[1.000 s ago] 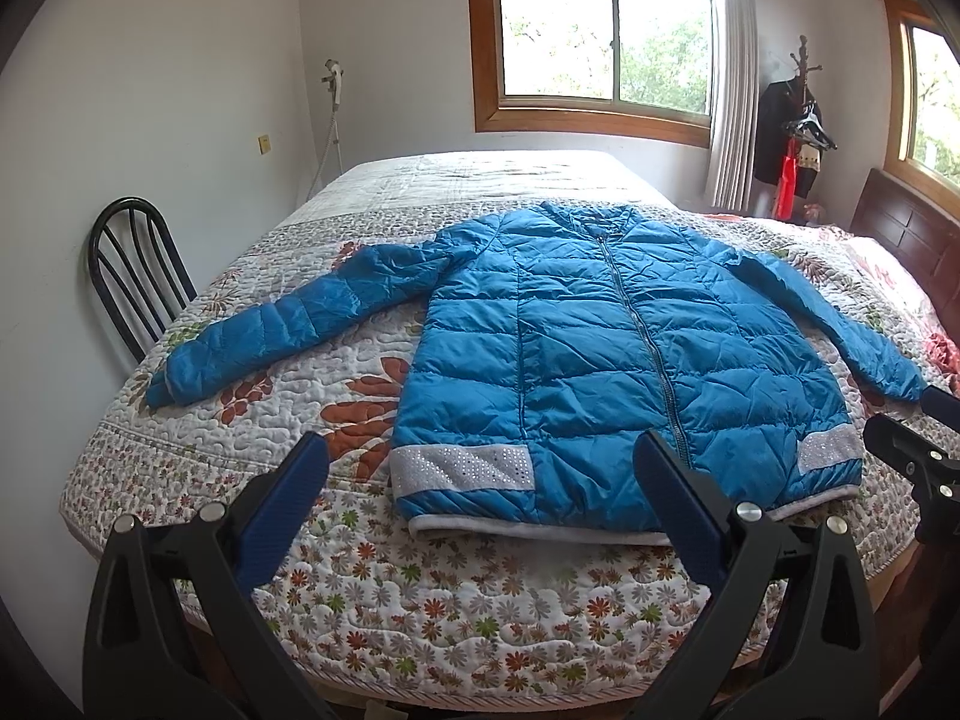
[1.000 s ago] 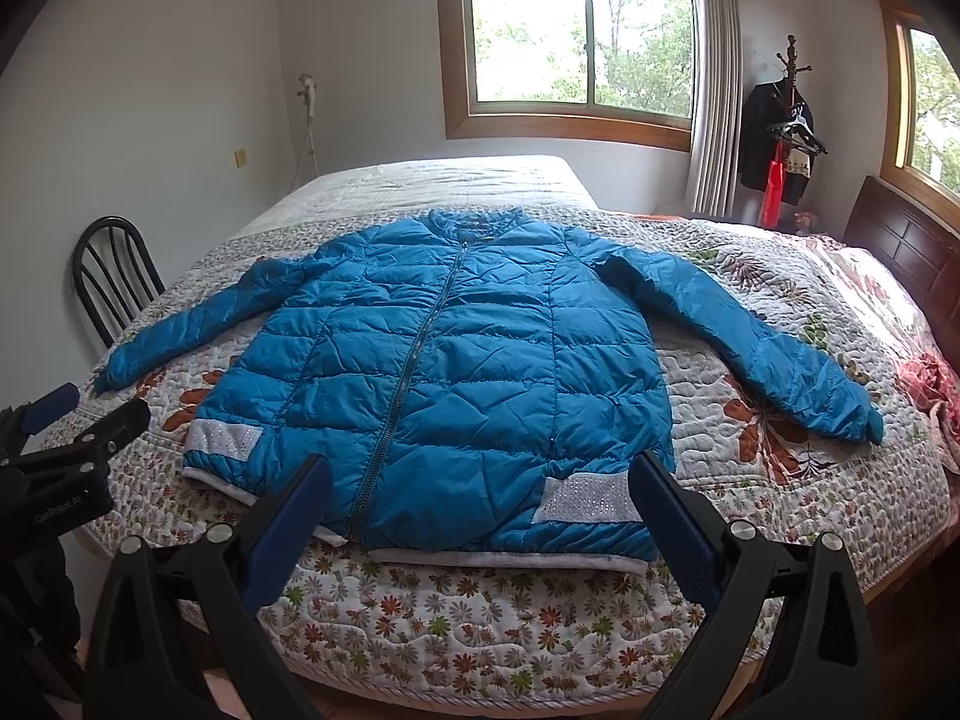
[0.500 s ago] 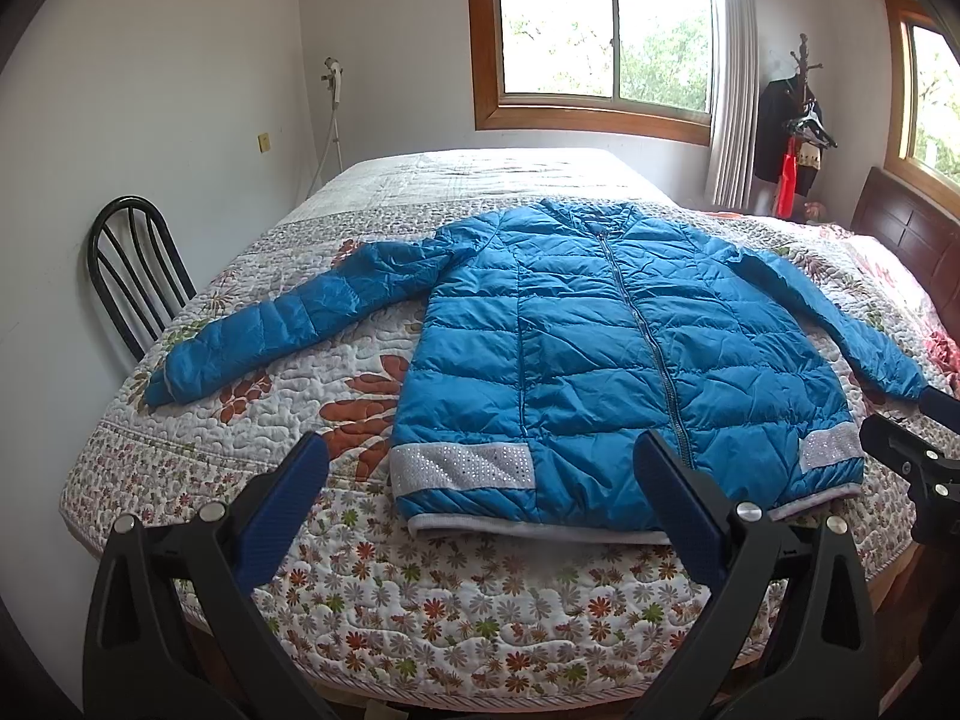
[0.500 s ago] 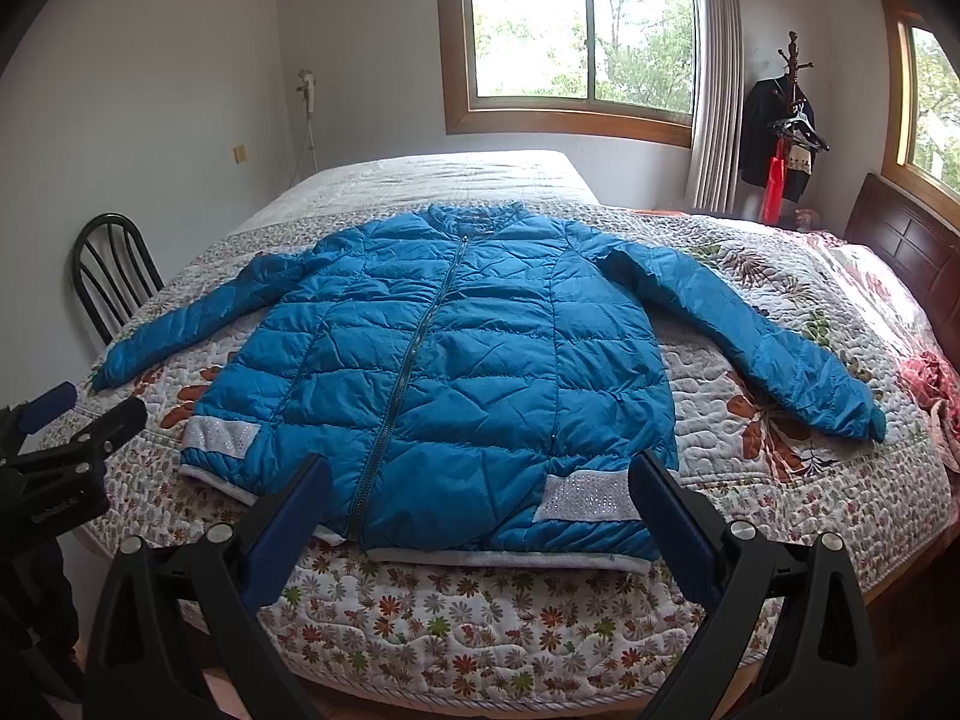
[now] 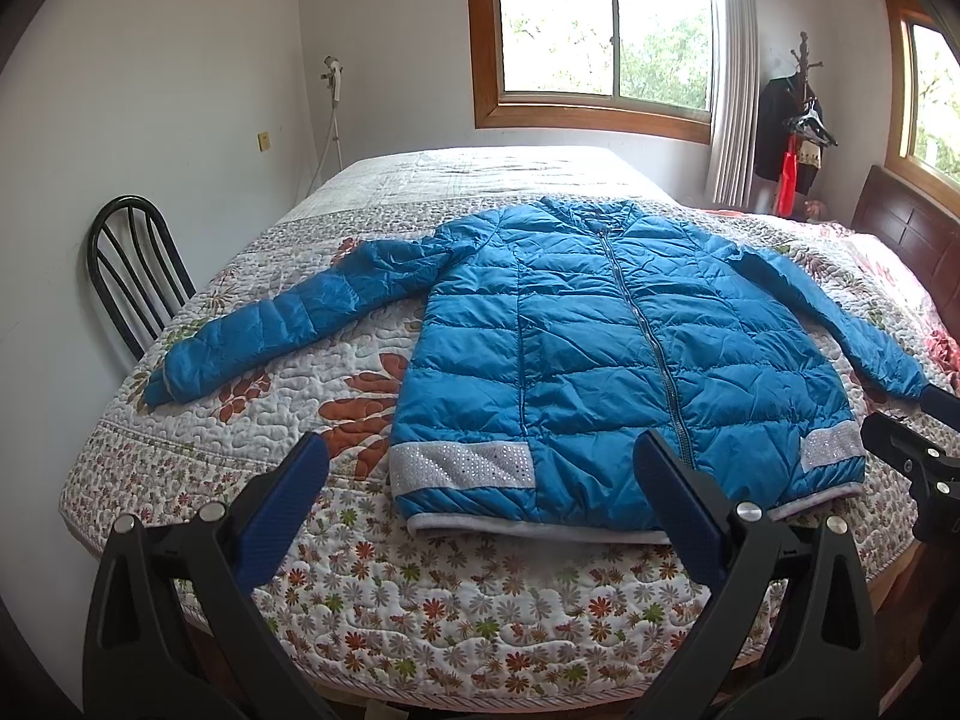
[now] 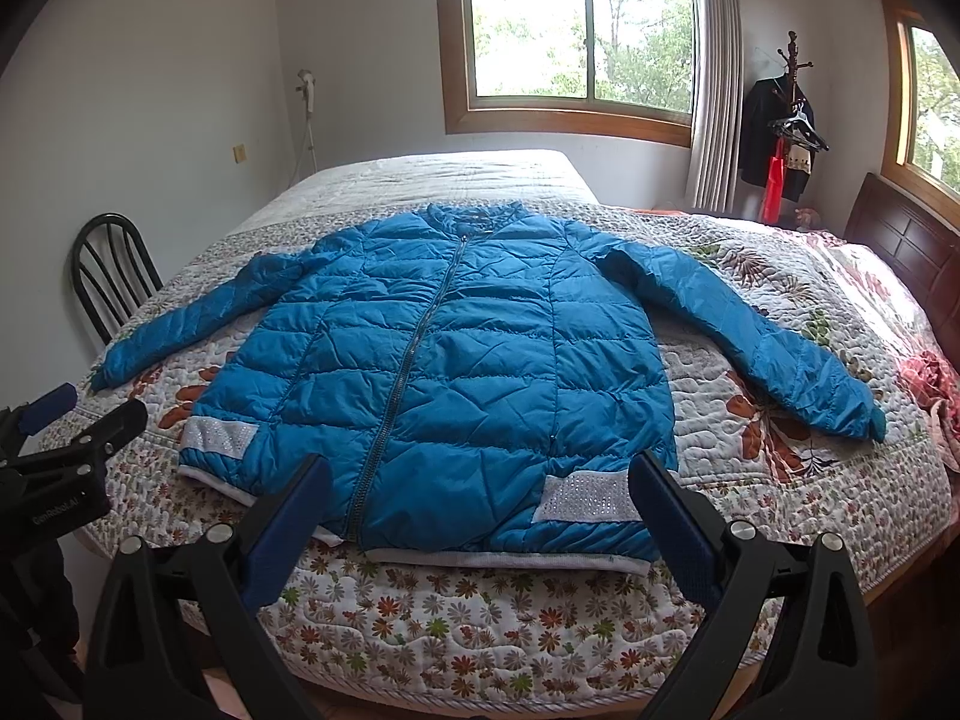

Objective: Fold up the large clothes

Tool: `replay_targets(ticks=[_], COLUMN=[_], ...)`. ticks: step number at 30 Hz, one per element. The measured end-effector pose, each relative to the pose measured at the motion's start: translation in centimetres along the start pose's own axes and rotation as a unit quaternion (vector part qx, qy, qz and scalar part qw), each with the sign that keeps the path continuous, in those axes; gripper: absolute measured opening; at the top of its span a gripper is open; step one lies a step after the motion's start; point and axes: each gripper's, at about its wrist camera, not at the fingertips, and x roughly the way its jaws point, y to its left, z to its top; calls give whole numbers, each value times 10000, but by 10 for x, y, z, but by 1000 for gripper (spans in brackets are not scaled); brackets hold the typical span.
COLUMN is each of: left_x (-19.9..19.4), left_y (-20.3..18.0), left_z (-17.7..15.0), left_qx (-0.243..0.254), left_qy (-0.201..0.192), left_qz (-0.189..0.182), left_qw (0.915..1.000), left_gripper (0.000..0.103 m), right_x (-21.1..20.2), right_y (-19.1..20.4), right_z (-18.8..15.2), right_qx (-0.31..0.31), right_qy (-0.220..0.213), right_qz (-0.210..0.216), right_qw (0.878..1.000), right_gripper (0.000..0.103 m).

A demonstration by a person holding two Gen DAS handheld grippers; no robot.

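**Start position: jacket laid flat for folding**

The jacket is spread face up on the bed, zipped, sleeves extended toward 9 and 3 o'clock so fold lines are exposed. The left tongs and right tongs are held released, empty, short of the hem at 6 o'clock, presumably for approach.

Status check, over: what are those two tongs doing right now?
Left tongs open, empty. Right tongs open, empty. Blue jacket flat, unfolded. Nothing in the way.
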Motion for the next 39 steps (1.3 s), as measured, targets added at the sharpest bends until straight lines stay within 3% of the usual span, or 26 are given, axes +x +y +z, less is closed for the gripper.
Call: replay_targets(ticks=[18, 27, 30, 34, 39], left_x=[1, 16, 33, 77, 131], left_y=[0, 29, 47, 100, 179], left_z=[0, 2, 9, 12, 4], left_qx=[5, -156, -365, -887, -1350], left_qy=[20, 138, 224, 690, 1194], left_qz=[1, 54, 206, 527, 1246], left_qw=[10000, 9998, 9989, 9923, 9757], left_gripper=[100, 100, 100, 100, 100], right_x=[5, 32, 51, 81, 116], right_y=[-2, -11, -36, -95, -205], right_z=[-1, 6, 11, 13, 11], right_qx=[18, 61, 444, 1158, 2287], right_qy=[43, 280, 415, 709, 1116], right_qz=[16, 210, 163, -142, -696], right_qw=[10000, 9994, 9980, 9906, 9646], right_gripper=[99, 99, 99, 99, 99])
